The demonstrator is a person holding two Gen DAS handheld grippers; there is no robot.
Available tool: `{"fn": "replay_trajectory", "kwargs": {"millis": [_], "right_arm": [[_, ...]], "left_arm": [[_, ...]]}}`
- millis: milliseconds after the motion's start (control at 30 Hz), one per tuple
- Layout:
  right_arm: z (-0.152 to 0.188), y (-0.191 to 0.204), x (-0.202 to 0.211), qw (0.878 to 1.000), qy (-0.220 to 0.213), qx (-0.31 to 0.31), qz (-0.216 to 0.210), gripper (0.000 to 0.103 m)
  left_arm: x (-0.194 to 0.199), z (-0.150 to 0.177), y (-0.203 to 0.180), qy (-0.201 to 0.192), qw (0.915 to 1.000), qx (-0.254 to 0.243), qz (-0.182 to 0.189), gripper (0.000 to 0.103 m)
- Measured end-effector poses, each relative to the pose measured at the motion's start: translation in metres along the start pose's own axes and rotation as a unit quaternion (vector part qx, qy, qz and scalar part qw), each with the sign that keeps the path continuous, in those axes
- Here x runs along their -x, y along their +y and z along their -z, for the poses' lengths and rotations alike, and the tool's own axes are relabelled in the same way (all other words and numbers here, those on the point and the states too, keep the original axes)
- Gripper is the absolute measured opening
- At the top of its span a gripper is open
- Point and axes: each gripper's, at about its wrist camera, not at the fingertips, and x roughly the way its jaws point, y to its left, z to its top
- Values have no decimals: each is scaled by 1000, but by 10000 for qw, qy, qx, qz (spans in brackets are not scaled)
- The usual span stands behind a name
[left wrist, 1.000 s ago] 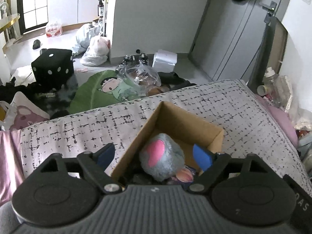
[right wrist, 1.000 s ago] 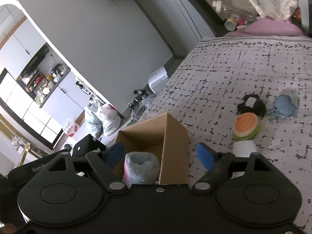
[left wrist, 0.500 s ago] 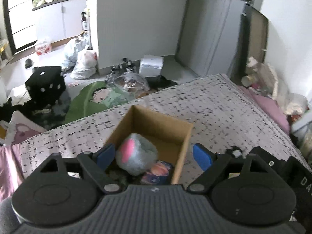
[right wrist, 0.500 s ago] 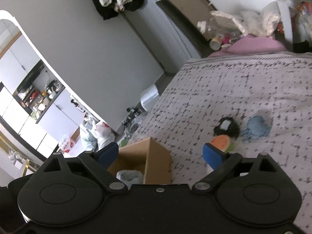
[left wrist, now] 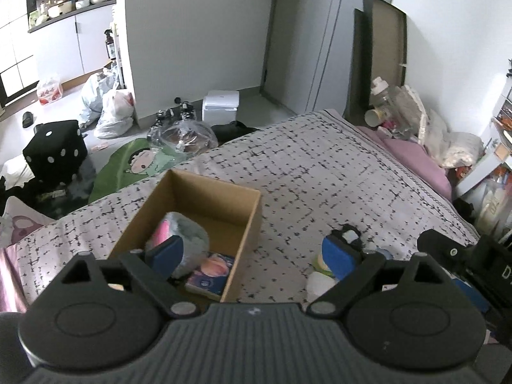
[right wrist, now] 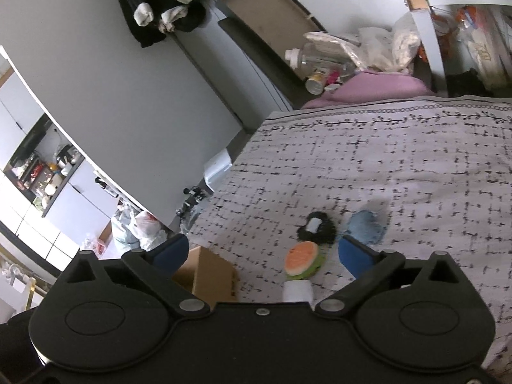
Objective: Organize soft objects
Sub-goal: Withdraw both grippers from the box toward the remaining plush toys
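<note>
Toys: 2 in box (left wrist: 204,192), 4 on bedspread (right wrist: 400,166).

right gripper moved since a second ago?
Yes. Right gripper has backed away rightward from the cardboard box toward the burger toy; its empty jaws have just been opening.

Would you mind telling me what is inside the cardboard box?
The cardboard box holds a grey-and-pink plush and a small printed packet. The left hand-held gripper covers its near corner.

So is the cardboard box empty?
No. The cardboard box holds a grey-and-pink plush and a small purple book.
</note>
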Motion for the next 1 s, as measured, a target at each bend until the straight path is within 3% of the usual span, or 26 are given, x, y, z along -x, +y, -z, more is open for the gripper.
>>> {"fn": "replay_trajectory", "kwargs": {"millis": [500,1000], "right_arm": [[-24,-43,10,9994,-57,54,340,103],[-38,-75,-1,9994,155,69,317,103]], "left_arm": [[-8,11,-45,162,9994,-241,180,93],[-38,24,-71,468,9983,-128,336,92]]}}
